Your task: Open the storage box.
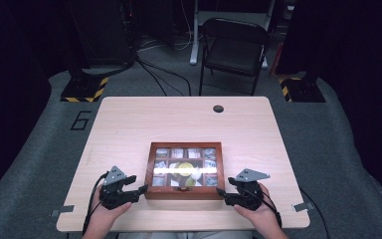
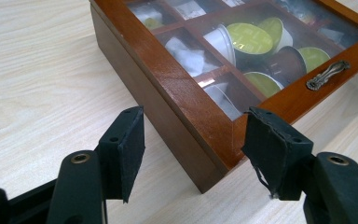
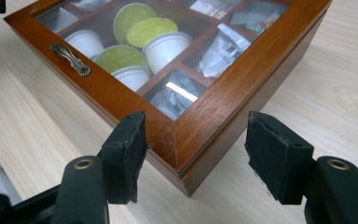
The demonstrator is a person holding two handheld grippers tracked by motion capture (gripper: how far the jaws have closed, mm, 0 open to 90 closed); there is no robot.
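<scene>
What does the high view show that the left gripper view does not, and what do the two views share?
High view alone: the whole table, a folding chair behind it, the person's hands, and the right gripper at the box's near right corner.

Left gripper view alone: close detail, with green-lidded capsules under the glass lid and a metal handle on the front rail.

Shared: the wooden box, lid closed, and the left gripper, open, its jaws either side of the near left corner.
</scene>
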